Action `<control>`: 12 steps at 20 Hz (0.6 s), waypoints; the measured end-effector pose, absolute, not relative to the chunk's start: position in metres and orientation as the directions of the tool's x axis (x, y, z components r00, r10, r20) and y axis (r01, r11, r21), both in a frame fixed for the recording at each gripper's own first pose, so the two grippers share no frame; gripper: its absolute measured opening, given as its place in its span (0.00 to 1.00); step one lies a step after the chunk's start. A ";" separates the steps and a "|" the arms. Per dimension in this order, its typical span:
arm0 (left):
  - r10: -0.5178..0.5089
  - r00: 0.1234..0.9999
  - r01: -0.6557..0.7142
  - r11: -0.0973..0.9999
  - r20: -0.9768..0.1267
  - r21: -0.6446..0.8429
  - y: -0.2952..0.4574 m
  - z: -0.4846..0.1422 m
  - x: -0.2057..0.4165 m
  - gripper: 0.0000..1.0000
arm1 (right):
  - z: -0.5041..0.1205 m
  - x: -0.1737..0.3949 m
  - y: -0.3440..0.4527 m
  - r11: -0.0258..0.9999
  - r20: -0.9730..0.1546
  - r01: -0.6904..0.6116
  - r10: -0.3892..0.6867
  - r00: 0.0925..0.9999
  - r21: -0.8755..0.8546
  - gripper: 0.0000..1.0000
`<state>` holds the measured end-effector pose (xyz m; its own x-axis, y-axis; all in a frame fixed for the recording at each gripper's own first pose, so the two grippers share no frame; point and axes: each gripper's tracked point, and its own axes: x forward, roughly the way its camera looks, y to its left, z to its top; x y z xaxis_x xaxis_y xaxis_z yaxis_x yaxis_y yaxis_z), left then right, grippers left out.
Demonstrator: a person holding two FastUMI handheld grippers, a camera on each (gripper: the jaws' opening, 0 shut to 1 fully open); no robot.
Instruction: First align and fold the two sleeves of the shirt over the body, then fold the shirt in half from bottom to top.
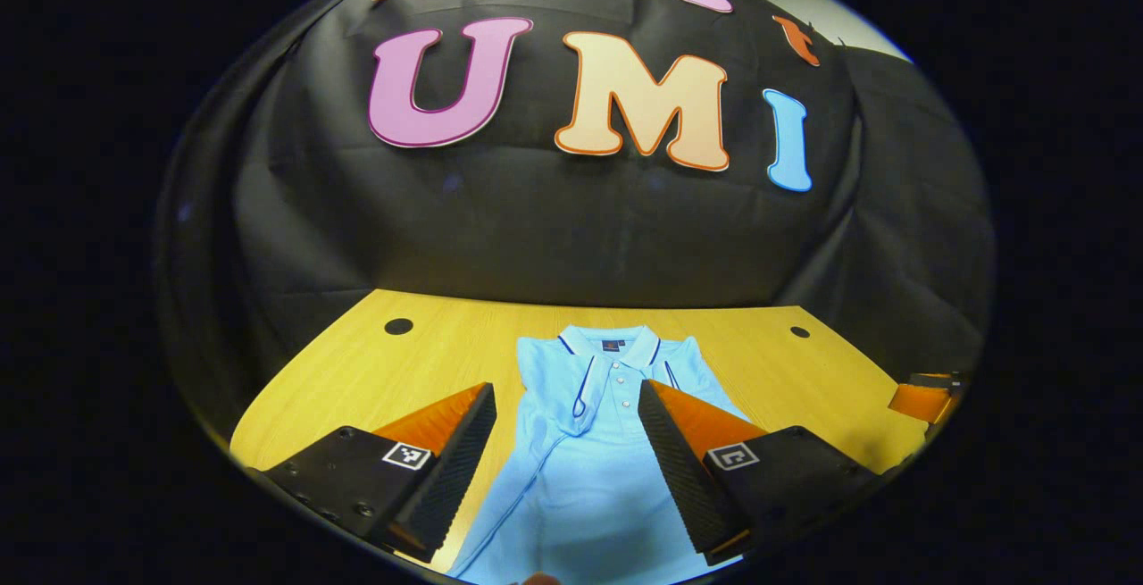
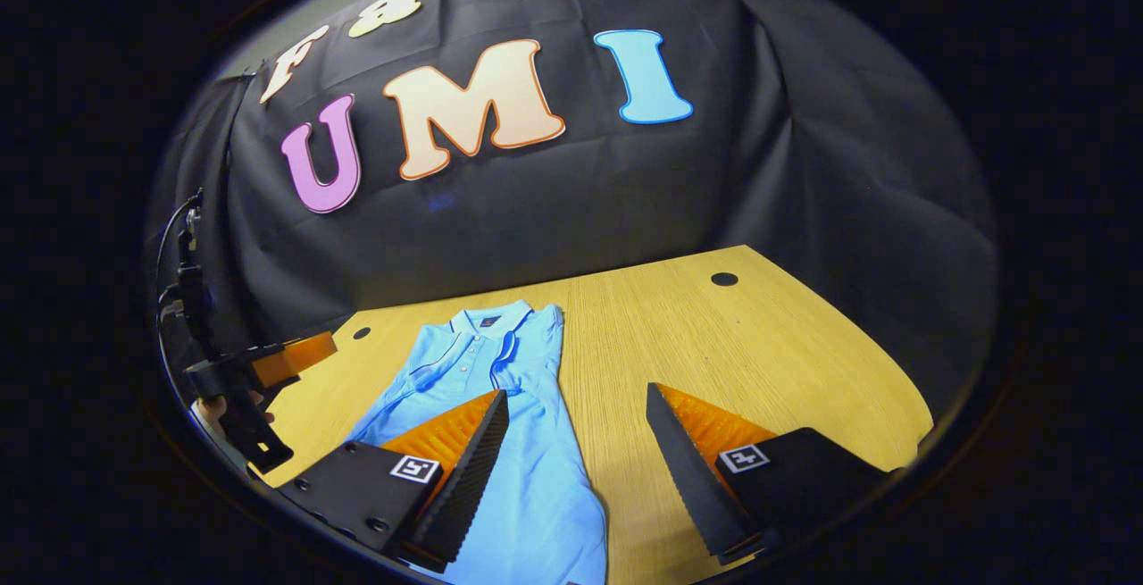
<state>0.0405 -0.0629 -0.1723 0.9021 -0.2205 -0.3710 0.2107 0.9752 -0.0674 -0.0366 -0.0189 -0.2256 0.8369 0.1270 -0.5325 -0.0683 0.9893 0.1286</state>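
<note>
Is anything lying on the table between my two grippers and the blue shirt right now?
Nothing visible. The left gripper and right gripper are both open above the shirt, with only bare table around it.

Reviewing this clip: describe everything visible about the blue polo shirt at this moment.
The polo shirt is light blue, in a soft knit-looking fabric, with dark piping along the collar and a short buttoned placket below it. It lies face up on the wooden table, collar toward the booth's wall. Both sleeves look already folded in over the body, leaving a narrow strip; the bottom-to-top fold is not done. The left gripper and right gripper hang open near it, gripping nothing.
</note>
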 end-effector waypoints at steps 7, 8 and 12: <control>-0.219 0.882 0.236 0.972 -0.418 -0.012 -0.027 -0.185 -0.040 0.95 | -0.232 -0.097 -0.011 0.988 -0.555 -0.122 0.156 0.817 0.098 0.98; -0.217 0.874 0.234 0.972 -0.434 -0.015 -0.023 -0.190 -0.051 0.96 | -0.238 -0.105 -0.010 0.987 -0.564 -0.131 0.161 0.810 0.094 0.98; -0.211 0.843 0.239 0.971 -0.495 -0.006 -0.009 -0.213 -0.087 0.96 | -0.258 -0.140 -0.008 0.984 -0.605 -0.171 0.169 0.778 0.055 0.98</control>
